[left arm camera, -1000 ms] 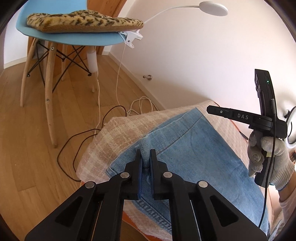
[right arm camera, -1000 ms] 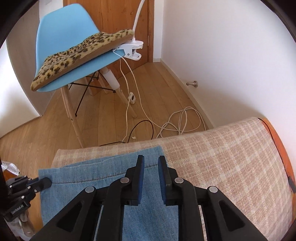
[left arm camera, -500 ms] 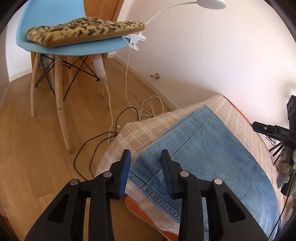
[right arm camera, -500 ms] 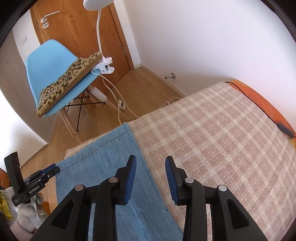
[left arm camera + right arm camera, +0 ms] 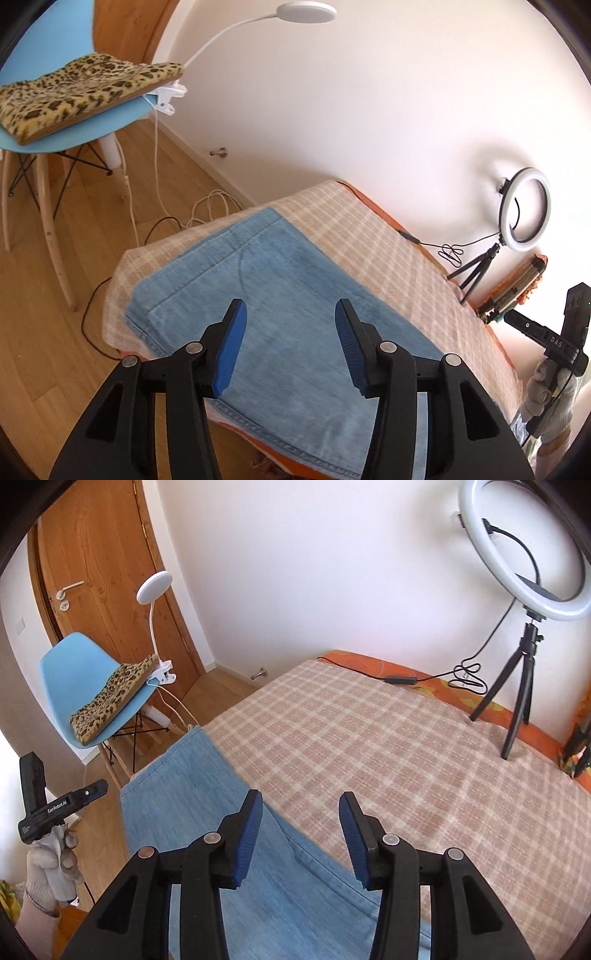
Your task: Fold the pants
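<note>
The blue jeans (image 5: pixel 280 295) lay flat and folded on the bed (image 5: pixel 388 746), which had a checked cover. In the left wrist view they filled the middle and bottom of the frame. In the right wrist view they ran from the middle left down to the bottom.

The left hand-held gripper (image 5: pixel 288 350) was at the bottom middle of its own view. Its two blue pads were spread wide apart and held nothing. The jeans showed in the gap between them.

The right hand-held gripper (image 5: pixel 299 838) was at the bottom middle of its view. Its pads were spread wide too, and they held nothing. The edge of the jeans and the checked cover showed between them.

A gloved hand (image 5: pixel 51 867) held a black handle at the lower left of the right wrist view.

A blue chair (image 5: pixel 85 679) stood at the middle left of that view, with a spotted cushion (image 5: pixel 114 698) on it. A white lamp (image 5: pixel 155 587) was clipped to the chair. A ring light (image 5: pixel 524 550) on a small black stand stood on the bed at the upper right.
</note>
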`<state>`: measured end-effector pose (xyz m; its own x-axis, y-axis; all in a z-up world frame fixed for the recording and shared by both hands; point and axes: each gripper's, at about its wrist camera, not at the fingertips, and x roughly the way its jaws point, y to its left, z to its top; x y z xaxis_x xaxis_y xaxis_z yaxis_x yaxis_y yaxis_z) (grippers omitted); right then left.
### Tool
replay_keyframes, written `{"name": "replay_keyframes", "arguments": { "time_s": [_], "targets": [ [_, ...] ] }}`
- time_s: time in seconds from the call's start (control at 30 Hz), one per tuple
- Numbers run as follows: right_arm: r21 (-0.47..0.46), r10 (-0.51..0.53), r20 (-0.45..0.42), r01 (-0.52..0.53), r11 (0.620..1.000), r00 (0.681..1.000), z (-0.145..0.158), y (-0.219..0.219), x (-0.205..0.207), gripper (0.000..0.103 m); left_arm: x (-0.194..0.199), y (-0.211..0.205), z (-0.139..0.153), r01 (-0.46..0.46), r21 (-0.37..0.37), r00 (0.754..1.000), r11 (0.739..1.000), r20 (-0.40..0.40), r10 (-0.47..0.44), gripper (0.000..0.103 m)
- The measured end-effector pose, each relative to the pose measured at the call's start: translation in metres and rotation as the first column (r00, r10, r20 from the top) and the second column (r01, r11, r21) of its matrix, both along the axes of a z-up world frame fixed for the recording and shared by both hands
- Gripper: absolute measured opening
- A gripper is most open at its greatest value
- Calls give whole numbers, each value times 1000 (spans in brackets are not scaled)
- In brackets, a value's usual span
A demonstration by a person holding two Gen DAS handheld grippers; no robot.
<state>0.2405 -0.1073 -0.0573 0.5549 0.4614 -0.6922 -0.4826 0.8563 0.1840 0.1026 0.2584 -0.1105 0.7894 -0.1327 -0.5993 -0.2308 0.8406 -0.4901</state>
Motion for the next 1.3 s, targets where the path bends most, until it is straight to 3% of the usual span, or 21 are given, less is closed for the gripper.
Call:
{"name": "replay_keyframes", "arguments": {
  "time_s": [0.17,0.33,0.6,0.73,0.8,0.93,1.1,1.17,1.3],
  "targets": [
    [-34,-125,37,126,991,991,5,-79,-52,49,17,-67,22,170,-28,985,985,27,-170,52],
    [-29,-277,19,277,960,961,-2,-168,-105,50,32,-146,32,349,-51,937,936,22,-348,58],
    [-36,-514,-28,513,857,857,-23,-291,-192,50,55,-284,27,591,-105,804,799,-6,-595,59],
    [-33,-618,-49,617,786,785,-32,-342,-231,52,56,-349,22,684,-113,723,721,-26,-690,59],
    [-31,-661,-62,661,750,747,-39,-367,-250,54,55,-379,21,719,-122,686,685,-35,-727,66],
    [-77,-749,-75,745,662,658,-57,-407,-283,60,56,-432,18,780,-130,611,612,-47,-790,67],
    [-25,-799,-186,810,586,572,-87,-457,-314,65,65,-492,4,832,-123,530,541,-107,-841,72],
    [8,-798,-222,820,572,560,-96,-468,-321,65,74,-512,-4,834,-142,515,533,-144,-845,72],
    [27,-781,-257,812,583,569,-111,-475,-322,65,81,-548,-21,846,-186,467,500,-194,-863,73]
  ]
}}
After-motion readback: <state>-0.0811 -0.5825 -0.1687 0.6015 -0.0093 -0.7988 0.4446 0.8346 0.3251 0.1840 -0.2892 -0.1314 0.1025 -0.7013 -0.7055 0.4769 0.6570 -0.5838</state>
